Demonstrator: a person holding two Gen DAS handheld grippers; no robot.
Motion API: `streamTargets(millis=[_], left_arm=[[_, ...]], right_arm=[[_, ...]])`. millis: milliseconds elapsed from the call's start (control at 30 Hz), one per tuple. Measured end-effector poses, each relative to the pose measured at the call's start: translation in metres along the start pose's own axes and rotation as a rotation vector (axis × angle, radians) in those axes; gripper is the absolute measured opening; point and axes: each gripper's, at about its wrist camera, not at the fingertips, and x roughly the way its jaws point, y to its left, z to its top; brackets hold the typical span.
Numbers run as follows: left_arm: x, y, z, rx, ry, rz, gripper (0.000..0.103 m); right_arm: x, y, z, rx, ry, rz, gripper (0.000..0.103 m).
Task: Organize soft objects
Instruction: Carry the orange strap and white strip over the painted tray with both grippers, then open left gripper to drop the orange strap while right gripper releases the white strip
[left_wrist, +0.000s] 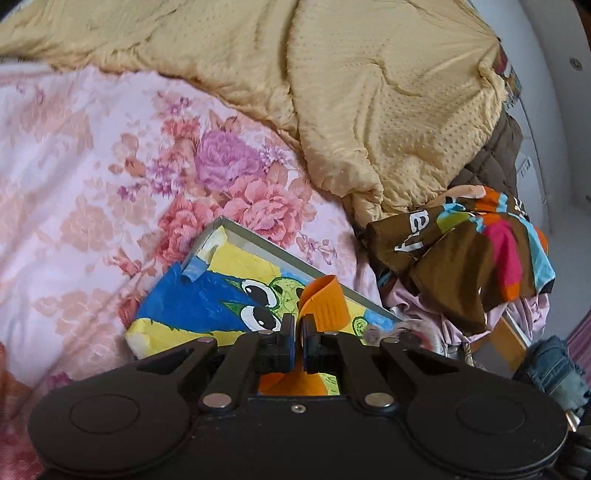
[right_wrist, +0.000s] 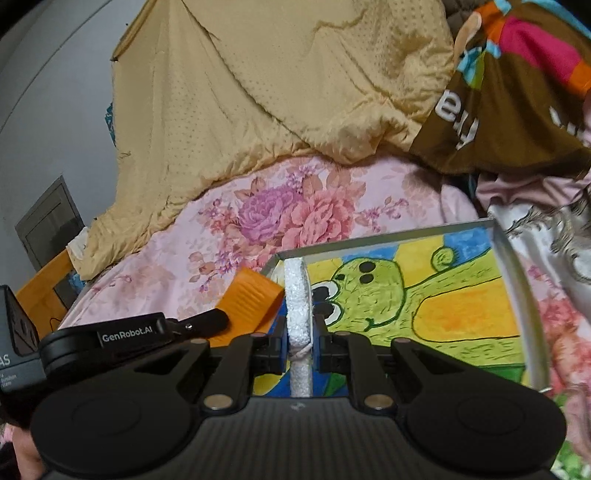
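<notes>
A framed cartoon painting (left_wrist: 207, 295) of a green frog on yellow and blue lies on a pink floral bedsheet (left_wrist: 74, 184). My left gripper (left_wrist: 298, 332) is shut on its near edge; an orange finger pad (left_wrist: 325, 302) sticks up beside it. In the right wrist view my right gripper (right_wrist: 300, 343) is shut on a white foam strip (right_wrist: 295, 302) at the painting's (right_wrist: 424, 295) left edge. The left gripper's orange pad (right_wrist: 247, 299) shows just left of it. A yellow quilt (left_wrist: 369, 92) is bunched behind; it also shows in the right wrist view (right_wrist: 277, 92).
A brown multicoloured cloth (left_wrist: 461, 251) lies to the right of the painting, also seen in the right wrist view (right_wrist: 517, 92). Pink clothes (left_wrist: 461, 325) and blue jeans (left_wrist: 554, 373) lie at the right. A grey wall (right_wrist: 55, 129) and a wooden bed edge (right_wrist: 44, 280) are on the left.
</notes>
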Motion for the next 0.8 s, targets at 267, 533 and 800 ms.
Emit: streamTargets(millis=[267,533,800], left_arm=[[0.027,0.027,-0.007,-0.114,0.096,0.035,0.003],[0.033,0.031,-0.007,-0.086,0.111,0.049,0.009],[0.031,0.026,-0.008,-0.064,0.107,0.047,0.027]], right_arm=[[0.032,-0.010,-0.003,0.041,0.064,-0.057,0.014],[0.041,-0.020,-0.008,0.053,0.095,-0.149,0.015],[0.041,-0.024,-0.007,0.051,0.110,-0.199,0.024]])
